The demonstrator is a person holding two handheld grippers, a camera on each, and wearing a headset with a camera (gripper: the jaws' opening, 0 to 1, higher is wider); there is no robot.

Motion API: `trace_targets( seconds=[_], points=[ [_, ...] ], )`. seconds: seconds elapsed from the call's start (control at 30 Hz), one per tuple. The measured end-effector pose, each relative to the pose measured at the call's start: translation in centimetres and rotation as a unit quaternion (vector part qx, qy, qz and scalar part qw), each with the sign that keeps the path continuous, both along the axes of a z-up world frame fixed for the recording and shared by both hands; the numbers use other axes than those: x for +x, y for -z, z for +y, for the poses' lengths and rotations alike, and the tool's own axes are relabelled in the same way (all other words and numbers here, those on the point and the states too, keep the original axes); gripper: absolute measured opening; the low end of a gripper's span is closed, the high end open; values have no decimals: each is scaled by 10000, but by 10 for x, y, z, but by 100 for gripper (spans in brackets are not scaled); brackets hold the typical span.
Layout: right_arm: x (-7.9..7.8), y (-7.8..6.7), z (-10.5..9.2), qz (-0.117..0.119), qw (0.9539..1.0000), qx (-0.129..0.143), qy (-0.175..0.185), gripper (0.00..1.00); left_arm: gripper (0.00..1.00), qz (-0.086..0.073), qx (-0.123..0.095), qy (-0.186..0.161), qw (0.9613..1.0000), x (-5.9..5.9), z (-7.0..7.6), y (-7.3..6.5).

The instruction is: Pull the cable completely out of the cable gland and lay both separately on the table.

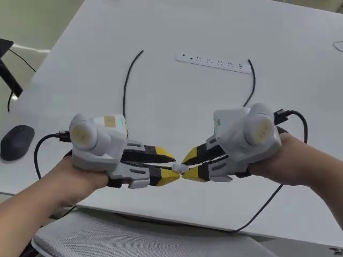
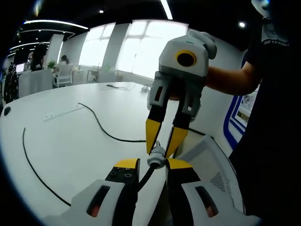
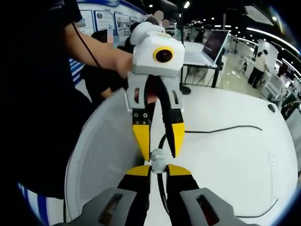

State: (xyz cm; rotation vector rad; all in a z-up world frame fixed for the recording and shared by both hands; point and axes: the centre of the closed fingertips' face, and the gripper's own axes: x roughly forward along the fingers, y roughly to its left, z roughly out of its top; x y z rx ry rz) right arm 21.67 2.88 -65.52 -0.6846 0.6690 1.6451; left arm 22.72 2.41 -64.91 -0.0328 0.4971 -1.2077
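- Closest to me, the left gripper [image 1: 171,167] and the right gripper [image 1: 188,166] meet tip to tip over the near part of the desk [image 1: 177,107].
- Between their yellow tips sits the cable gland [image 1: 179,169], small and white, held in the air off the desk.
- From the right gripper view, I read the right fingers [image 3: 178,170] as clamped on the gland, one on each side.
- At the gland's other end, the left fingers [image 2: 128,164] stand a little apart. I cannot tell whether they press on it.
- I see the cable [image 2: 145,178], thin and black, running back from the gland between the left fingers. In the right gripper view it leaves the gland and trails away in a curve across the desk top.
- Just under the grippers, past the desk edge, is a white mesh chair [image 1: 134,235].
- Farther out, a white power strip [image 1: 214,62] lies near the far side of the desk, with a black cord [image 1: 253,80] curving down from its right end.
- A dark mouse [image 1: 16,142] rests at the left edge of the desk, well apart from the grippers.
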Motion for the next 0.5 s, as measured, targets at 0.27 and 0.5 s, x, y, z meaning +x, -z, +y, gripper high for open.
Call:
trace_targets(
  seconds=[0.27, 0.5],
  points=[
    [0, 3, -3, -23, 9999, 80, -94, 7, 16, 21, 24, 115, 9999, -2, -5, 2],
    [2, 3, -2, 33, 9994, 350, -22, 8, 15, -70, 285, 155, 9994, -1, -5, 2]
  ],
)
